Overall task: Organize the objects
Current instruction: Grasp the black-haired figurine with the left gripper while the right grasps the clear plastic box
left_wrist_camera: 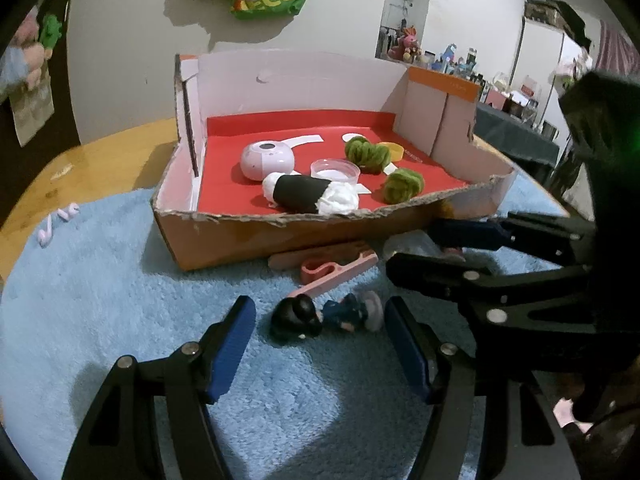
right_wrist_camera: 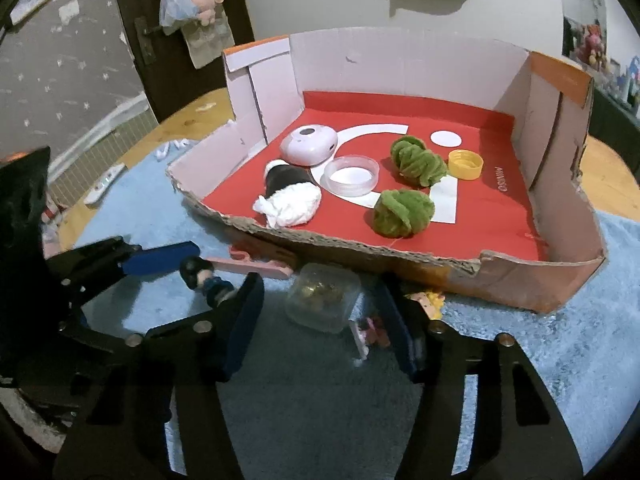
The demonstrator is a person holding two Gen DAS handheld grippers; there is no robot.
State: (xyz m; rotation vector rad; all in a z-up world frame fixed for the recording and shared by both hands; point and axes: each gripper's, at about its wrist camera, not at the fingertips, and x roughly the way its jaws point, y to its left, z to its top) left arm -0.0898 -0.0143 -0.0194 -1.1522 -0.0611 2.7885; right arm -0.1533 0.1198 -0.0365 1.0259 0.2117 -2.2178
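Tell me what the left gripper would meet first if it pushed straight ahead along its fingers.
Most likely the small dark-haired figurine lying on the blue mat, right between the open fingers of the left gripper. Beyond it lie the pink clip and the cardboard box. Depth is uncertain.

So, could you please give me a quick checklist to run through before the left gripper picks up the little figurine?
1. Left gripper open: ok, the jaws stand wide apart.
2. Dark-haired figurine between its fingers: ok, it lies on its side on the blue mat, not yet touched.
3. Pink clip clear of the grasp: cannot tell, its tip lies close to the figurine's head.
4. Right gripper out of the way: not ok, it reaches in close on the right, open, around the clear container.
5. Room in the cardboard box: ok, bare red floor shows at its front left.
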